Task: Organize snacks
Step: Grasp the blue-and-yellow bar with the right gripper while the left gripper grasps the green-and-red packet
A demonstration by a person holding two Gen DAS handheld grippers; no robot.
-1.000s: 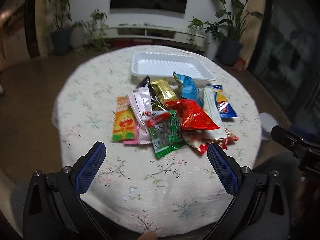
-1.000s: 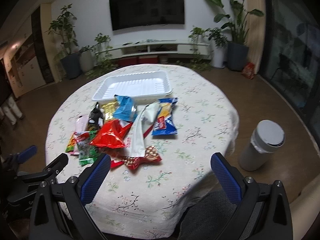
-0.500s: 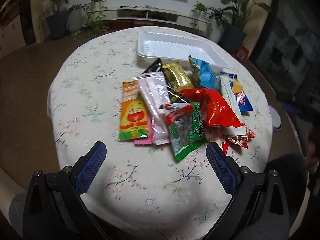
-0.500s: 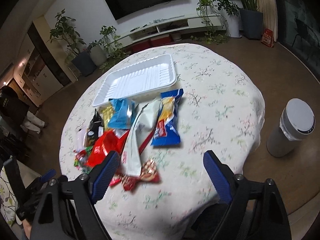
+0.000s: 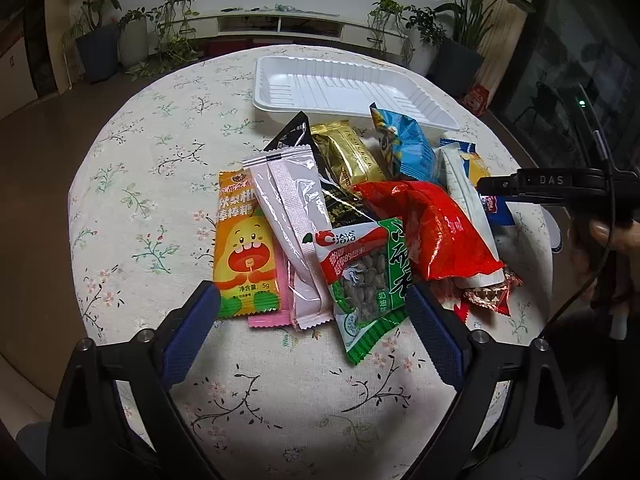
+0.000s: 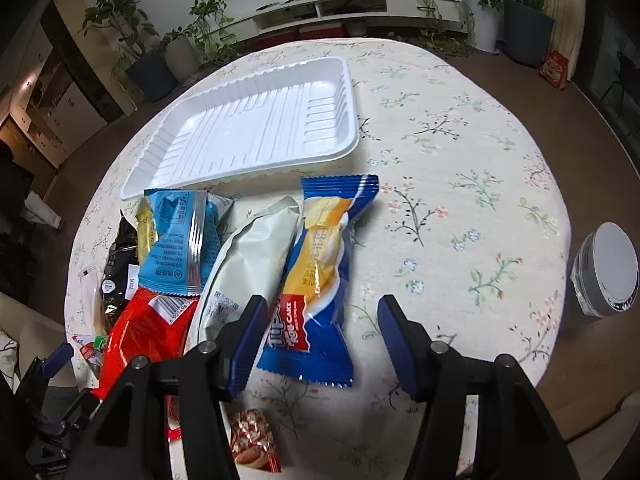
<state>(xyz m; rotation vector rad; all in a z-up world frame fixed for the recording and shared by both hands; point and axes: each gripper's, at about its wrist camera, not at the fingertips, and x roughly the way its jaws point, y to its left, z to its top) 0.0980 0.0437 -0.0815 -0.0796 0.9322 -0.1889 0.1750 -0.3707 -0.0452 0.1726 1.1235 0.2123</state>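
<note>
1. Left wrist view: the left claw (image 5: 312,306) has come closer to the snack pile and its jaws have just been closing slightly. They are open and grip nothing. The near ends of the green nut packet (image 5: 370,280) and the pink sachet (image 5: 294,236) lie between them, so a pick from this side is judged imminent.
2. Left wrist view: the white tray (image 5: 344,90) sits on the tabletop (image 5: 160,152) just beyond the pile and holds nothing.
3. Right wrist view: the right claw (image 6: 320,338) has moved in over the roll cake packet (image 6: 320,280), and its jaws have just been closing. The packet's near end lies between them, but the pads are not pressing it.
4. Right wrist view: the tray is empty; every snack is outside it.
</note>
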